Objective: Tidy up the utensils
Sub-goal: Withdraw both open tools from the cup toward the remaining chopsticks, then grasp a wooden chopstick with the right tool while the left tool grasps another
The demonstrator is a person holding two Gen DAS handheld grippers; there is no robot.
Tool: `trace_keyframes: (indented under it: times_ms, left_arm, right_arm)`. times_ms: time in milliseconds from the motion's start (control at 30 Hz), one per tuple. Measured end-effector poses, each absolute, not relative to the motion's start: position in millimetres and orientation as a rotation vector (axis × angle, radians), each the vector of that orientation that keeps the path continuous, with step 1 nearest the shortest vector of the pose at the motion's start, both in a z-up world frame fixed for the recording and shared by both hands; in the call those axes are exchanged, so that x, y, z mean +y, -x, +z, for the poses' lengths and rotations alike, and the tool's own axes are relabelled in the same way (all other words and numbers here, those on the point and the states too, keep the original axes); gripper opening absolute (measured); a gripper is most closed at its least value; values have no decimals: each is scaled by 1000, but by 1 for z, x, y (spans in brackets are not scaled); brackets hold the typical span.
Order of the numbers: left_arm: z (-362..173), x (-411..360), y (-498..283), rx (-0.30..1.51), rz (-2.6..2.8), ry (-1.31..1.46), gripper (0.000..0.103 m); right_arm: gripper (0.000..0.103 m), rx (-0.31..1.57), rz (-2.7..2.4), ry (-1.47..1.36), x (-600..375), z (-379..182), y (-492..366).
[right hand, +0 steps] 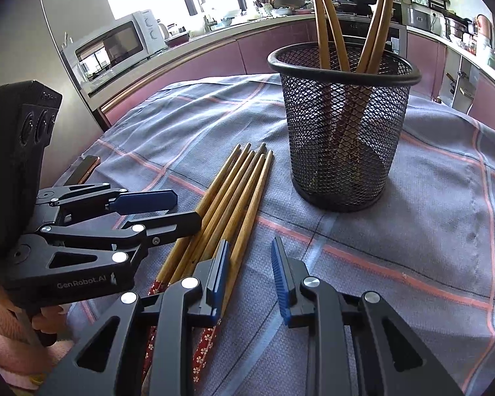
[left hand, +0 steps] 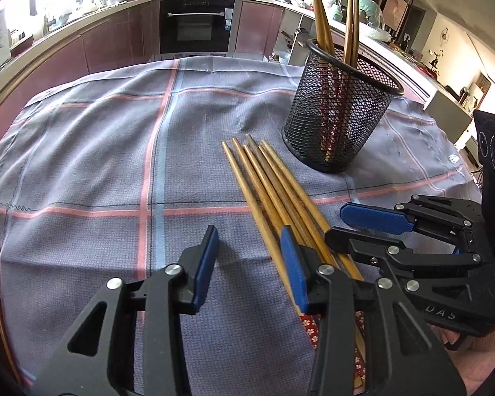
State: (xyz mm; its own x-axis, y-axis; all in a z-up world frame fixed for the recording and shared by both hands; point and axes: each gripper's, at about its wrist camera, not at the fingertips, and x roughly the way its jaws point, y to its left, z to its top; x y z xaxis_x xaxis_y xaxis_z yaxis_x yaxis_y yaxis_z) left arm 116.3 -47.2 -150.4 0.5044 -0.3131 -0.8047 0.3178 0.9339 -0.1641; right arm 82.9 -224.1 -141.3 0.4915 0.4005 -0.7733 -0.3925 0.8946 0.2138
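Several wooden chopsticks [left hand: 274, 191] [right hand: 234, 194] with red floral handles lie side by side on the checked cloth [left hand: 99, 148]. Their tips point toward a black mesh cup [left hand: 340, 115] [right hand: 343, 125], which holds several more chopsticks [left hand: 320, 16] [right hand: 323, 16] standing upright. My left gripper [left hand: 249, 250] [right hand: 178, 209] is open over the bundle's left side; its right finger rests over the sticks and only cloth shows between the pads. My right gripper [right hand: 250, 260] [left hand: 341, 226] is open at the bundle's right side, its left finger over the sticks and the gap bare.
A copper-edged phone [right hand: 84, 168] lies at the table's left edge. The mesh cup stands just past the chopstick tips. Behind the table run kitchen counters with an oven [left hand: 196, 26] and a white microwave [right hand: 115, 46]. A person's hand in a pink sleeve [right hand: 3, 330] holds the left gripper.
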Motion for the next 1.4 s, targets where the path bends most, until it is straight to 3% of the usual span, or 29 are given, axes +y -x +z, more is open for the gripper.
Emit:
trace_keyframes:
  times_ms: [167, 767, 833, 933, 1400]
  left_arm:
    - [-151, -40, -118, 977, -378, -3, 24]
    - [-152, -41, -129, 990, -374, 5, 21]
    - [-152, -40, -129, 992, -360, 8, 17]
    - [-152, -36, -129, 997, -363, 21, 15]
    - [-152, -36, -132, 1003, -362, 15, 12]
  right_arm:
    - [25, 938, 478, 1, -224, -141, -83]
    - [25, 925, 447, 46, -210, -141, -98]
    - [22, 924, 442, 52, -208, -141, -100]
    - [10, 928, 434, 49, -209, -142, -101]
    - [6, 931, 435, 36, -213, -141, -104]
